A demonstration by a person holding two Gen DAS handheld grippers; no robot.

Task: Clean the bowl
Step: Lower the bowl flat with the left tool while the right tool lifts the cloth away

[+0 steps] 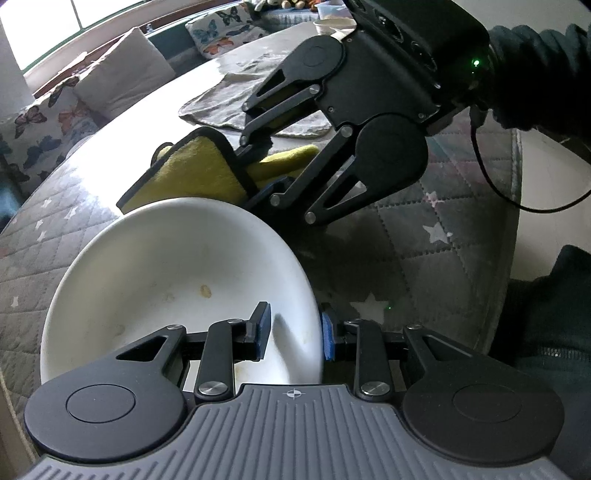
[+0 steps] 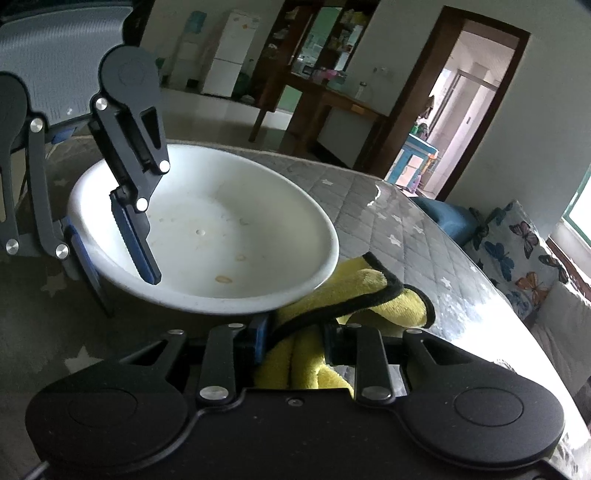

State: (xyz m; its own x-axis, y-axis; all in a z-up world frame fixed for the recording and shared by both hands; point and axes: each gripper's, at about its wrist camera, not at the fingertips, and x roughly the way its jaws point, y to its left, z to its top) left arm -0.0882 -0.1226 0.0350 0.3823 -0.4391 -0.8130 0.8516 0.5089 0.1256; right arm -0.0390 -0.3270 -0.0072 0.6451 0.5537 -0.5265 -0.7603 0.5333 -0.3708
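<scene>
A white bowl (image 1: 166, 277) (image 2: 221, 221) with a few brownish food spots inside sits tilted on the quilted grey table cover (image 1: 406, 251). My left gripper (image 1: 295, 332) (image 2: 110, 266) is shut on its rim, one blue pad inside the bowl and the other outside. My right gripper (image 2: 295, 339) (image 1: 258, 173) is shut on a bunched yellow cloth (image 2: 369, 295) (image 1: 195, 166) with black edging. It hangs just beyond the bowl's far rim. The cloth touches the rim's outer side, and part of it is hidden behind the bowl.
A grey towel (image 1: 236, 96) lies further back on the round table, with a small pale cup (image 1: 332, 26) beyond it. Butterfly-print cushions (image 2: 517, 251) line a bench past the table edge. A dark sleeve (image 1: 535, 55) holds the right gripper.
</scene>
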